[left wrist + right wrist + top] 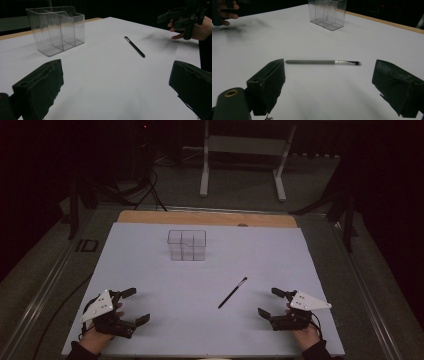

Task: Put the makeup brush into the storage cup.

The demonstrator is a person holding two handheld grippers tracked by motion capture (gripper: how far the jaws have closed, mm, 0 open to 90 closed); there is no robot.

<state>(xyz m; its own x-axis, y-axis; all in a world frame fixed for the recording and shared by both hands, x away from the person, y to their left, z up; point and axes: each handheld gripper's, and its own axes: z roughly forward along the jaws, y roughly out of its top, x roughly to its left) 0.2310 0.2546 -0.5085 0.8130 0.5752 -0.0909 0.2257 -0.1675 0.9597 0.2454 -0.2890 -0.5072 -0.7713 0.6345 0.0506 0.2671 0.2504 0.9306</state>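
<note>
Both jaws gape wide, gripping nothing: the left hand-held gripper [131, 306] hovers at the desk's [150, 270] near left, the right hand-held gripper [272, 302] just beside the brush [233, 292], which lies flat, untouched, near the clear organizer [187, 245].

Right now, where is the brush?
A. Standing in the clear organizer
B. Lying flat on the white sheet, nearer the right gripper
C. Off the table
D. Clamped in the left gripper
B: the brush lies flat on the sheet, apart from the organizer, just ahead of the open right gripper.
</note>
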